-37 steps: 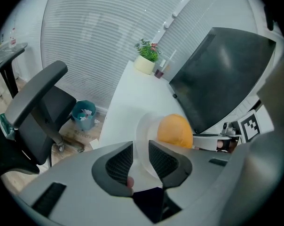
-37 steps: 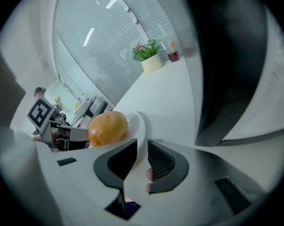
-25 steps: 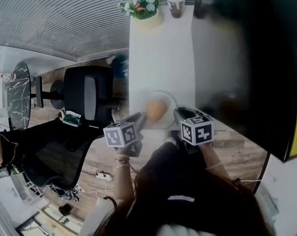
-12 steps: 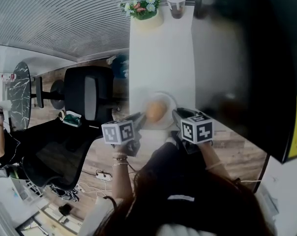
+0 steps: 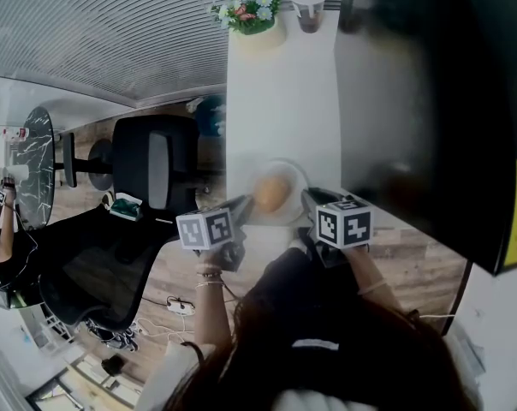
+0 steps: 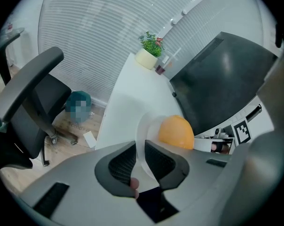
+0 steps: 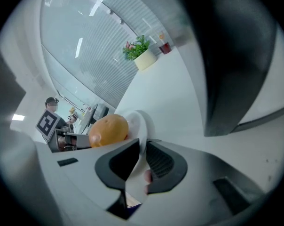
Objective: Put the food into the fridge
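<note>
My left gripper (image 6: pixel 141 149) has just been closing onto the white plate's (image 6: pixel 143 126) rim. My right gripper (image 7: pixel 143 149) clamps its opposite edge. A round, smooth orange (image 6: pixel 176 132) sits on it.

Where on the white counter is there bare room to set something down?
The counter's long middle stretch is bare: it runs from the plate with the orange at the near end to the plant and cup at the far end, with the black box along its right. Both ends are crowded.
</note>
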`<state>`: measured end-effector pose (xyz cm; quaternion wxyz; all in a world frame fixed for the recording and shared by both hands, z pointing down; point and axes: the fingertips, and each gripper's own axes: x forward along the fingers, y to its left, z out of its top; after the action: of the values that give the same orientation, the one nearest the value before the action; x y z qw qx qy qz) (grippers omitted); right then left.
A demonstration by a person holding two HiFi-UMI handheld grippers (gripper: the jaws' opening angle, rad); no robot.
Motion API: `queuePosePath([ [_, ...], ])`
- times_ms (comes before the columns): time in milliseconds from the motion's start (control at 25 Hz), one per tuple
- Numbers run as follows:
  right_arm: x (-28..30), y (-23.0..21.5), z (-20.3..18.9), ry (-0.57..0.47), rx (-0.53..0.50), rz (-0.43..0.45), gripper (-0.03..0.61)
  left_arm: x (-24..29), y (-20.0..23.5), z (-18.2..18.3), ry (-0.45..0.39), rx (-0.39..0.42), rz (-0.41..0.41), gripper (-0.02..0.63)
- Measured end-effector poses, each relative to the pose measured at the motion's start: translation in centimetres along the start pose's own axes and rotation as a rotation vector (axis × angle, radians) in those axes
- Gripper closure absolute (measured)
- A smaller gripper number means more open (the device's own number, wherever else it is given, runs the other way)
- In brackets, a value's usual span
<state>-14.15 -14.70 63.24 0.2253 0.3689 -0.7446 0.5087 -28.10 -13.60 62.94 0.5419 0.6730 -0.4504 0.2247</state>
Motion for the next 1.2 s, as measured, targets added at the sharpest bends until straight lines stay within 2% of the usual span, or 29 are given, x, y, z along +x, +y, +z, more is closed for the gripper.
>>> queuePosePath([
  [280,-0.7,-0.4,-0.6,0.011,0.008,0.001,0.535,-0.3,-0.6,-0.4,0.001,-0.021,-0.032,0.561],
  [440,-1.3,0.1,-0.4,-0.008,0.039,0.043,0.548,-0.5,-0.8,-0.6,0.007,-0.011,-0.041,0.566],
  [720,-2.0,0.2,-1.0,-0.02,0.023,0.031,0.549,-1.0,-1.4,-1.0,0.012,0.015,-0.046,0.569],
  [1200,-4.7,1.2,-2.5,-0.055,0.068,0.036,0.551,-2.7,-3.2,-2.3,0.023,0.06,-0.067,0.572],
])
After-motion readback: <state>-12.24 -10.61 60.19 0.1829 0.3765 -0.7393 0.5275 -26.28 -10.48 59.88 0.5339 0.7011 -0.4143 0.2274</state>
